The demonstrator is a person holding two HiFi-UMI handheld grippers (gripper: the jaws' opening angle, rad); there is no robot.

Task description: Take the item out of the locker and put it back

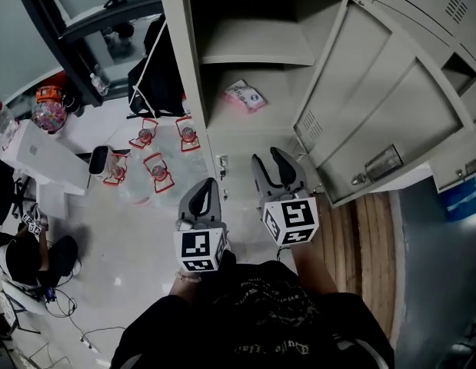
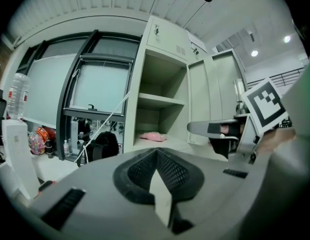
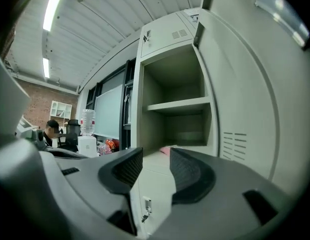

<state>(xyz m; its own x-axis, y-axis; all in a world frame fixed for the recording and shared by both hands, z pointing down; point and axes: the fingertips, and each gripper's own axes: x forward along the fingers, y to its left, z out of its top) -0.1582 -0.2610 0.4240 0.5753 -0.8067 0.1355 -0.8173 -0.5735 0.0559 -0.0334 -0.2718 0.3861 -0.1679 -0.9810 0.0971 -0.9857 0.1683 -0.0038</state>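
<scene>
Pink packet [image 1: 244, 95] lying flat on the lower shelf [image 1: 277, 91] of the open locker [image 1: 181, 68], well apart from both grippers. The left gripper [image 1: 209, 184] has its jaws closed together on nothing; the right gripper [image 1: 271, 160] has its jaws spread wide and is empty. The packet appears a light, soft, crinkly pouch, probably best pinched gently by its near edge, since a flat face may slip.

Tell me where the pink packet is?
In the head view, the pink packet lies inside the locker on its lower shelf, left of the open door.
</scene>
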